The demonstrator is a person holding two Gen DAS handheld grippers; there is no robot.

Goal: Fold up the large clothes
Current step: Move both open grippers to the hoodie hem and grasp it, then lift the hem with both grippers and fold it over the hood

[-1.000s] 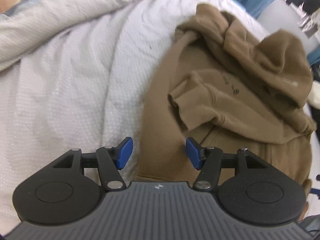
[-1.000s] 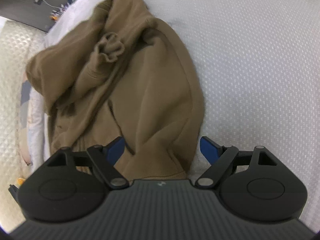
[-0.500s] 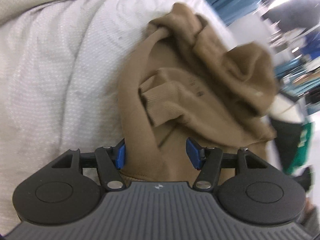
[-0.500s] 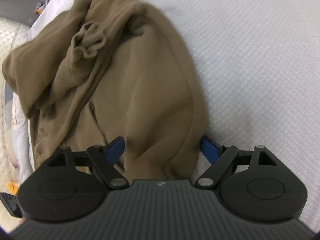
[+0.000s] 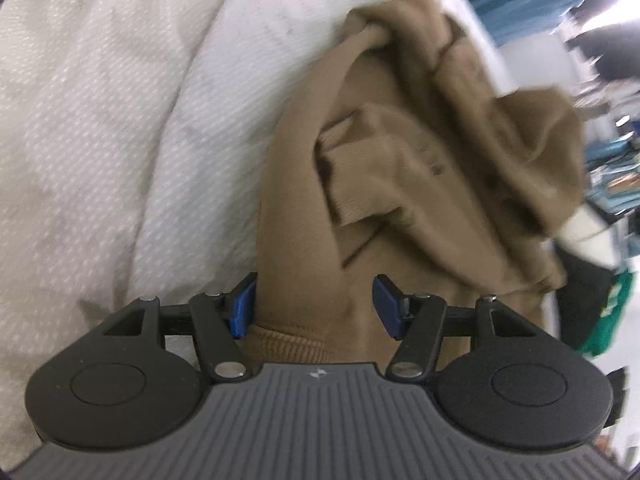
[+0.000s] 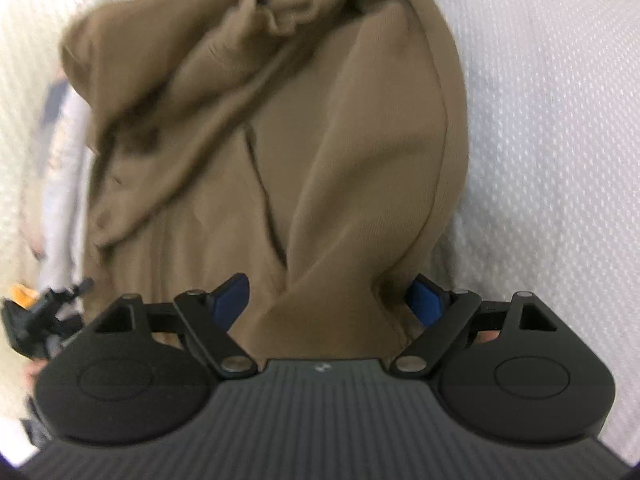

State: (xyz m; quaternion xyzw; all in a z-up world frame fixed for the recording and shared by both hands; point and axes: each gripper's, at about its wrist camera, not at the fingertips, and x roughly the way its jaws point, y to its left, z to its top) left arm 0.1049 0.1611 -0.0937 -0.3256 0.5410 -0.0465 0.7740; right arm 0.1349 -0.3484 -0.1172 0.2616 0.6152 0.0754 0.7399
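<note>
While the hoodie (image 5: 400, 184) lies crumpled on the bed (image 5: 120, 140), both tools straddle its near hem.
Ahead of the left tool (image 5: 314, 308) sits a folded cuff (image 5: 344, 176); its jaws stand apart, fabric between the pads, not pinched. The right tool (image 6: 326, 300) gapes wider over a raised fold, unclamped, white bedding to its right.

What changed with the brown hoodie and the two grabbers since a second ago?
Both grippers came in over the crumpled brown fleece hoodie: the left gripper and right gripper now straddle its bottom edge, jaws open. Nothing is pinched yet. The hoodie stays bunched on the white textured bedcover.
</note>
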